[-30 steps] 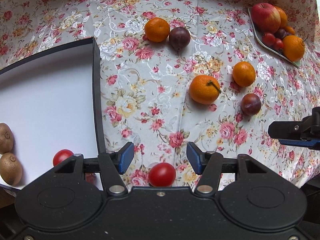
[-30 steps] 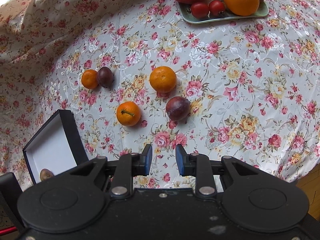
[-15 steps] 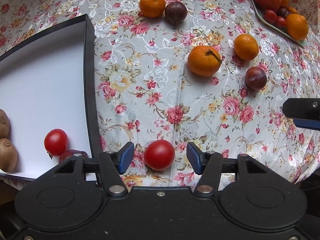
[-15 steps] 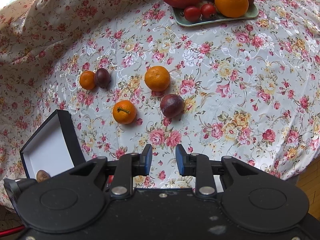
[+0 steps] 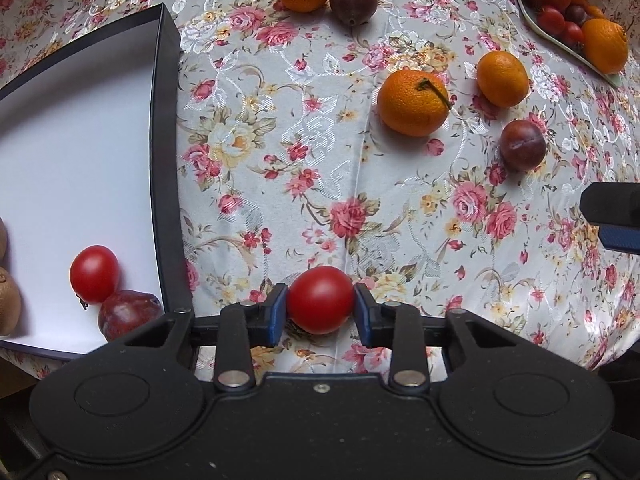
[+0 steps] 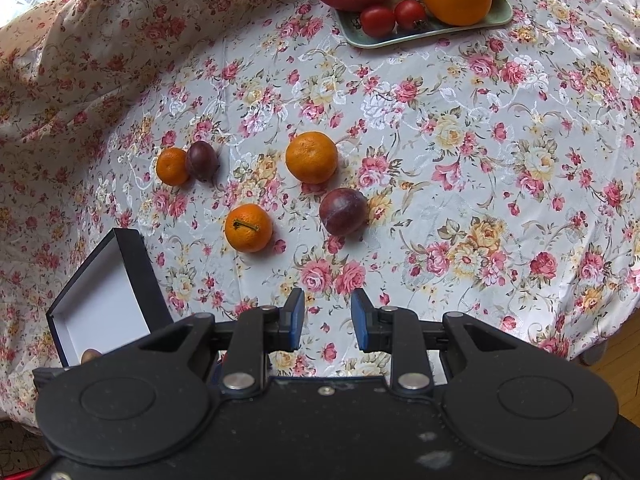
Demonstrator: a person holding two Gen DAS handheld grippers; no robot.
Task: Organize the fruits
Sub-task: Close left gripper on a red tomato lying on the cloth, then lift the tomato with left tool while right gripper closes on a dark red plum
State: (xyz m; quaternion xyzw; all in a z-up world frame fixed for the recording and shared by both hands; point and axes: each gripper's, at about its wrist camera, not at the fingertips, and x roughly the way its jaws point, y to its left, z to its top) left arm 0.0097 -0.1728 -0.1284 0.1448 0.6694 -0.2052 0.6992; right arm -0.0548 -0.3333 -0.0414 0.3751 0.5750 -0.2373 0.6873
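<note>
At the far left of the left wrist view lies a shallow black-walled box with a white floor [image 5: 166, 168]. Its right wall runs just beside the left gripper [image 5: 321, 308]. In its near corner sit one round red tomato [image 5: 94, 274], one dark red plum [image 5: 128, 317] touching it, and two brown kiwis [image 5: 7, 300] cut by the frame edge. The rest of the white floor is bare.

The left gripper's blue pads press both sides of a second round red tomato [image 5: 321, 299], low over the floral white-and-pink tablecloth [image 5: 280, 152] near the table's front edge. Ahead of it a wide stretch of cloth is free.

Further right, five loose fruits lie on the cloth: three orange mandarins and two purple plums. A small mandarin [image 6: 172, 166] touches a plum [image 6: 202, 160]; a stemmed mandarin [image 6: 248, 227], a larger mandarin [image 6: 311, 157] and a second plum [image 6: 343, 216] lie apart from each other.

The right gripper [image 6: 327, 318] hovers over the cloth with its fingers a little apart, nothing between them.

At the far right a pale green tray [image 6: 424, 32] carries a red apple, a knobbed orange, two small tomatoes and dark plums, partly cropped. No writing is readable anywhere.
</note>
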